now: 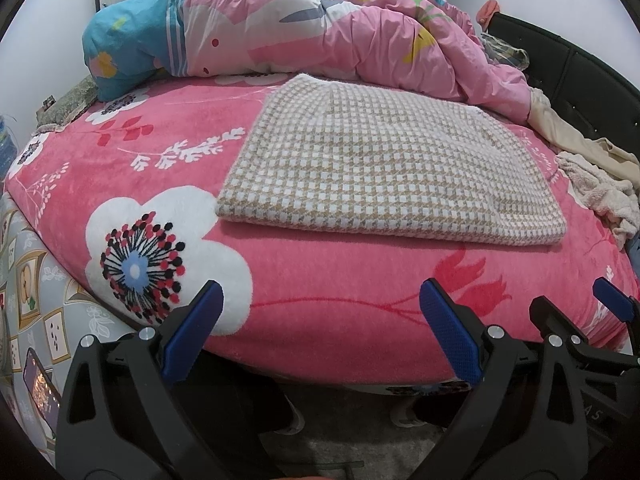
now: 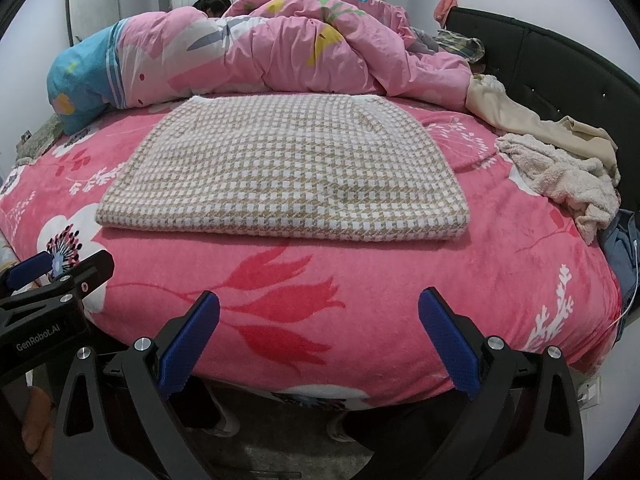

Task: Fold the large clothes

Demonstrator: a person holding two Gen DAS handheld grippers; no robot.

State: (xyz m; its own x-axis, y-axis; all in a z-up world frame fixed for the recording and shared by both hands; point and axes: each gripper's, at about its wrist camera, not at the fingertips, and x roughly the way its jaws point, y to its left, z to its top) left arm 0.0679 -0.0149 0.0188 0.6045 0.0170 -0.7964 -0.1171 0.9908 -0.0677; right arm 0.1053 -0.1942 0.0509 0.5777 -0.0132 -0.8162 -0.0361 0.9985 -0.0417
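Two black handheld grippers with blue padded fingers hover side by side off the near edge of a bed covered in a pink fleece blanket with white and red flowers [image 1: 320,312]; that blanket's big white blossom with the dotted dark centre [image 1: 160,256] serves as the landmark here. Left of the blossom, over the bed's edge, hangs a grey patterned sheet with framed pictures [image 1: 36,304]. Just below and right of the blossom is the left gripper [image 1: 320,332], its jaws spread wide and holding nothing, the fingertips above the blanket's front edge. Up and to the right of the blossom lies the task's garment, a beige-and-white houndstooth knit folded into a flat rectangle [image 1: 384,164], resting on the blanket near the middle of the bed with its thick folded edge facing the grippers. Behind it, far beyond the blossom, a rumpled pink duvet with a blue end and cartoon print [image 1: 304,32] is heaped across the back of the bed. Farther right of the blossom is the right gripper [image 2: 320,332], its jaws also wide apart and empty, well short of the knit. At the far right, a heap of cream fluffy and beige clothes [image 2: 560,172] sits against the black padded headboard [image 2: 560,64].
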